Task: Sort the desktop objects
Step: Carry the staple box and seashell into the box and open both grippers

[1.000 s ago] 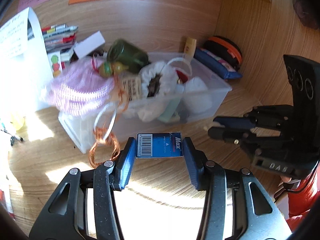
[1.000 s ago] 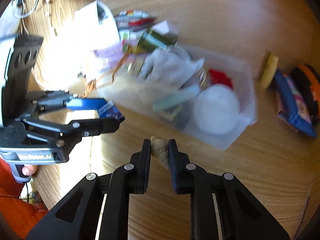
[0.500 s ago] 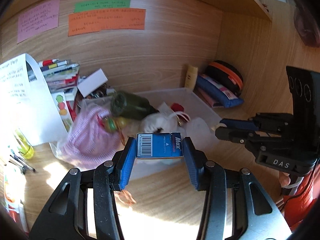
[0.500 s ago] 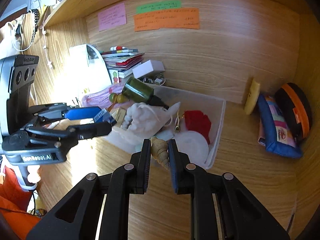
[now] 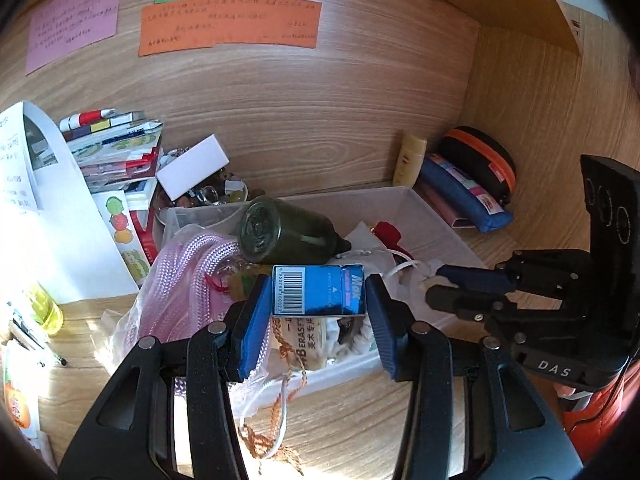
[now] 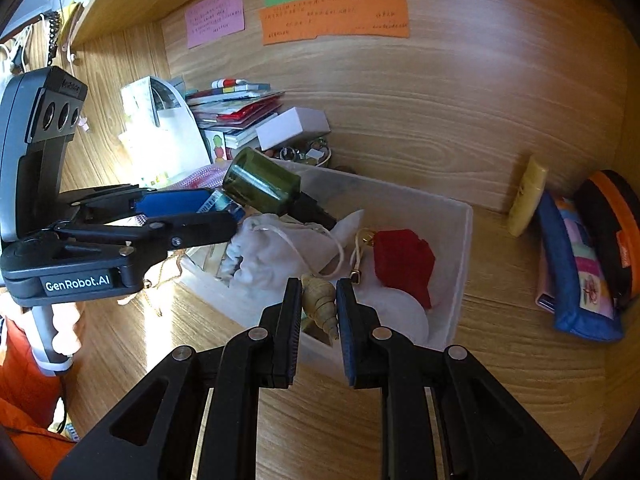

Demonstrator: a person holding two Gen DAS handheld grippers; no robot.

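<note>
Blue staple box: small blue cardboard box [image 5: 319, 290] with a barcode on one end, clamped crosswise between the blue pads of the left gripper [image 5: 319, 312], held in the air above the near edge of the bin.
Shell: tan spiral seashell [image 6: 319, 303], point down, pinched between the pads of the right gripper [image 6: 319, 312], whose jaws stand almost together around it.
Bin: clear plastic storage bin [image 6: 460, 264] on the wooden desk [image 6: 500, 360], directly below and ahead of both grippers.
Inside the bin: dark green glass bottle [image 5: 286, 232] lying on its side on top, white drawstring cloth pouch [image 6: 276, 248], red block-shaped thing [image 6: 404, 260], pink mesh bag [image 5: 188, 280] spilling over the left end.
Left of the bin: stack of booklets and cards [image 5: 116, 148] with a small white box [image 5: 192, 166] leaning at its foot, and a white printed sheet [image 5: 36, 200] curling upright.
Right of the bin: pale yellow tube [image 6: 528, 196] leaning on the back wall, blue fabric pouch [image 6: 576, 272], black round case with an orange band [image 6: 612, 232].
Back wall: pink, green and orange paper notes [image 5: 228, 26] stuck to the wood panel.
Person: orange sleeve [image 6: 24, 360] low behind the left gripper's handle.
</note>
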